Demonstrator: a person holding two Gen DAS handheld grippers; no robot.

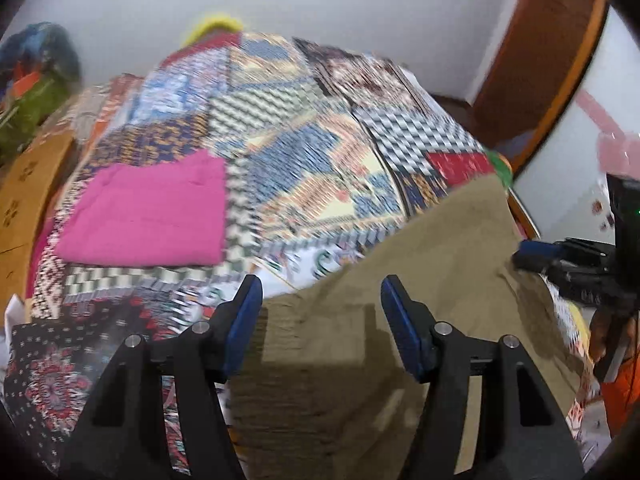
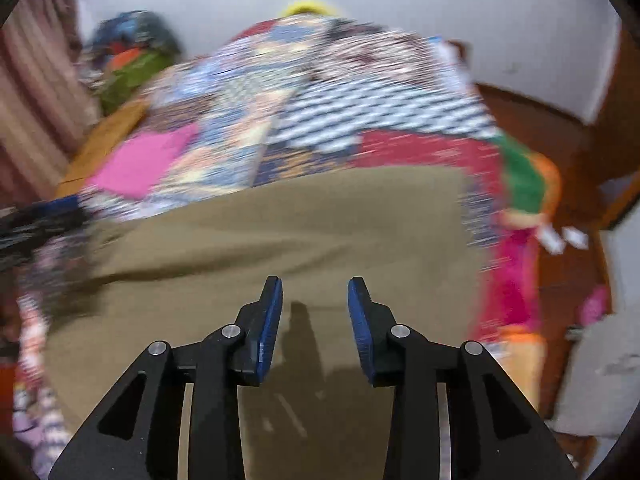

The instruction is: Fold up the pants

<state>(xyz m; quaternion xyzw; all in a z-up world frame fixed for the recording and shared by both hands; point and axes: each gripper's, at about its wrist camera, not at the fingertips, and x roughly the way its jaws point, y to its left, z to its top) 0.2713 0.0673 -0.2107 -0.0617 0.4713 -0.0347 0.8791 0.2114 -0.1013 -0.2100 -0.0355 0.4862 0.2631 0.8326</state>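
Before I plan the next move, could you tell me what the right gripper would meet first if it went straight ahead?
Most likely the khaki pants spread beneath the open right gripper; depth is blurred.

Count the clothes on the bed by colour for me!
Pink: 1, the folded pink cloth
Khaki: 1, the khaki pants
Total: 2, both lying on the patchwork bedspread

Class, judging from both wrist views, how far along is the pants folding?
Done: the khaki pants lie as a broad folded slab on the patchwork quilt. In hand: nothing; the left hand-held gripper and right hand-held gripper are open above them. Left: whether further folds are needed cannot be told.
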